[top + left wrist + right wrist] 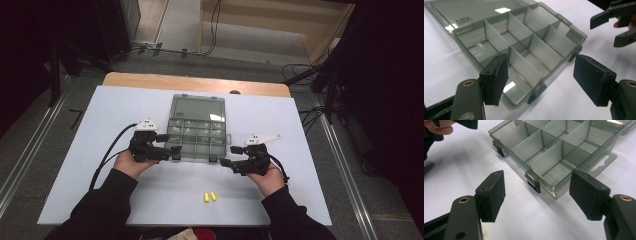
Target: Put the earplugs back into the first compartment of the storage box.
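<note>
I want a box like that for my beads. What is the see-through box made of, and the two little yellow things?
The compartment box looks like smoky grey clear plastic: you see the table through its walls and lid, and light glints off them. Its dividers look like the same hard plastic. The yellow pieces are too small to tell; their dull, rounded look might mean foam or soft plastic.
</note>
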